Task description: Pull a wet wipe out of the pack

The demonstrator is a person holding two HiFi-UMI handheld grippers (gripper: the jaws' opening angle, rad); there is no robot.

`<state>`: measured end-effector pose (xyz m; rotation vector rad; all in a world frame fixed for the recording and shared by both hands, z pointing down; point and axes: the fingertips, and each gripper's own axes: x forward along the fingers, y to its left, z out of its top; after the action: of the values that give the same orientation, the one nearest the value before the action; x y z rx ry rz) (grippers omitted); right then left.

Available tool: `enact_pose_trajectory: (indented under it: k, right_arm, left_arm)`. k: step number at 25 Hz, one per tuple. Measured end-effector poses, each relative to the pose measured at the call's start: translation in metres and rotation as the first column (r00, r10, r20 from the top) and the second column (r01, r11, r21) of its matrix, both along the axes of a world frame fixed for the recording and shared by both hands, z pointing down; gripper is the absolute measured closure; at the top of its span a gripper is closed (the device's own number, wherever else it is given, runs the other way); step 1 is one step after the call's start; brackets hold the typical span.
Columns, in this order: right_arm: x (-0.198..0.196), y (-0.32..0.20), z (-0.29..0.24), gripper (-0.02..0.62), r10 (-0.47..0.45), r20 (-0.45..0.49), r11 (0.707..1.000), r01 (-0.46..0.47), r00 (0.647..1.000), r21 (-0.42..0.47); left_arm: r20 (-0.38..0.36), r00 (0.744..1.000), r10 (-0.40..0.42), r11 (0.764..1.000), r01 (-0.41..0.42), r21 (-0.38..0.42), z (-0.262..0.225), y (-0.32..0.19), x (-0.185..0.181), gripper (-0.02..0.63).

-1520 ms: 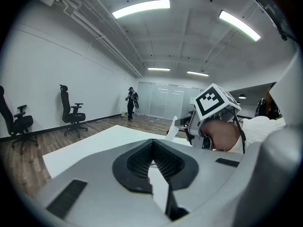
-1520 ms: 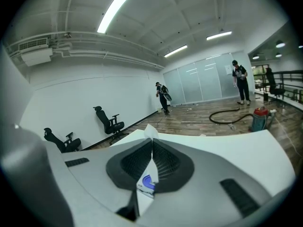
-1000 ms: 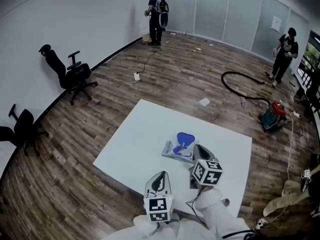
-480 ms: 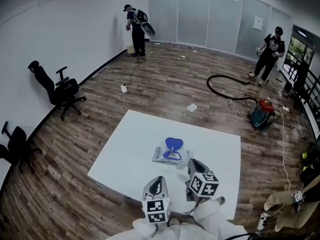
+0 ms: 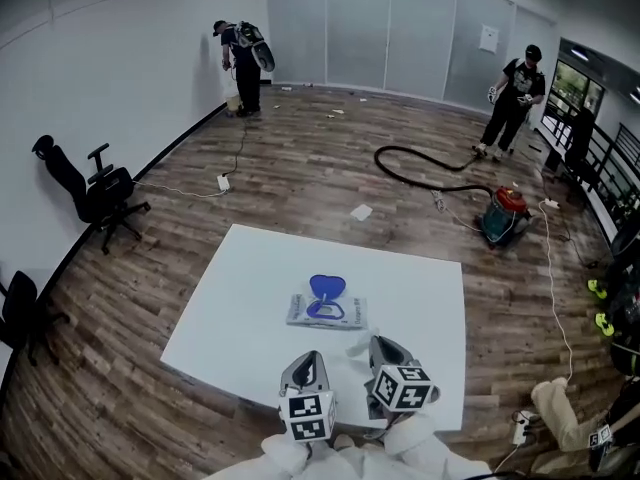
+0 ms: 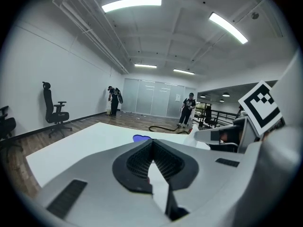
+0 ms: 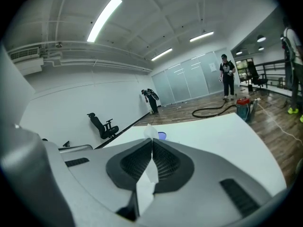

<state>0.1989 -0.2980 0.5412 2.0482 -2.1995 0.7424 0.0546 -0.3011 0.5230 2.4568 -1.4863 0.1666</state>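
Note:
The wet wipe pack (image 5: 326, 314) lies flat in the middle of the white table (image 5: 230, 298), its blue lid (image 5: 327, 287) flipped open. My right gripper (image 5: 378, 346) hovers near the table's front edge, a short way back from the pack, shut on a white wipe (image 5: 358, 345). In the right gripper view the wipe (image 7: 151, 132) sticks out past the closed jaws of the right gripper (image 7: 152, 141), with the blue lid (image 7: 162, 135) just beyond. My left gripper (image 5: 307, 360) hangs beside it, shut with nothing in it; the left gripper view shows that left gripper (image 6: 152, 142) with its jaws together.
Two office chairs (image 5: 95, 188) stand by the left wall. A red vacuum (image 5: 503, 211) with a black hose (image 5: 420, 163) sits on the wood floor beyond the table. One person (image 5: 243, 50) stands in the far corner, another (image 5: 517, 86) at the back right.
My right gripper has drawn back from the pack toward the table's front edge, bringing the white wipe with it. The left gripper stays low by the front edge.

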Motion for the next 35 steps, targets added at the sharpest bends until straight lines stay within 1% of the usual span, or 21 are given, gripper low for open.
enact_pose_trajectory:
  k: [5,9,18,26,35]
  right_arm:
    - [0.006,0.022,0.011,0.58,0.016,-0.013,1.0,-0.017,1.0,-0.021]
    - [0.004,0.035,0.027,0.58,0.007,-0.02,0.999,-0.008,1.0,-0.041]
    - [-0.001,0.041,0.029,0.58,-0.022,-0.018,0.999,0.021,1.0,-0.041]
    - [-0.005,0.035,0.028,0.581,-0.037,-0.011,0.999,0.037,0.999,-0.037]
    - [-0.005,0.032,0.028,0.581,-0.038,0.0,0.999,0.038,0.999,-0.036]
  left_arm:
    - [0.004,0.999,0.049,0.999,-0.049,-0.006,0.002,0.002,0.02,0.609]
    - [0.008,0.998,0.062,0.998,-0.062,-0.017,0.01,0.003,0.026,0.609]
    - [0.009,0.999,0.045,0.998,-0.045,-0.034,0.013,0.003,0.026,0.609]
    - [0.022,0.999,0.025,0.999,-0.024,-0.025,0.01,-0.002,0.019,0.609]
    - [0.023,1.0,0.015,0.999,-0.015,-0.03,0.011,-0.005,0.017,0.609]
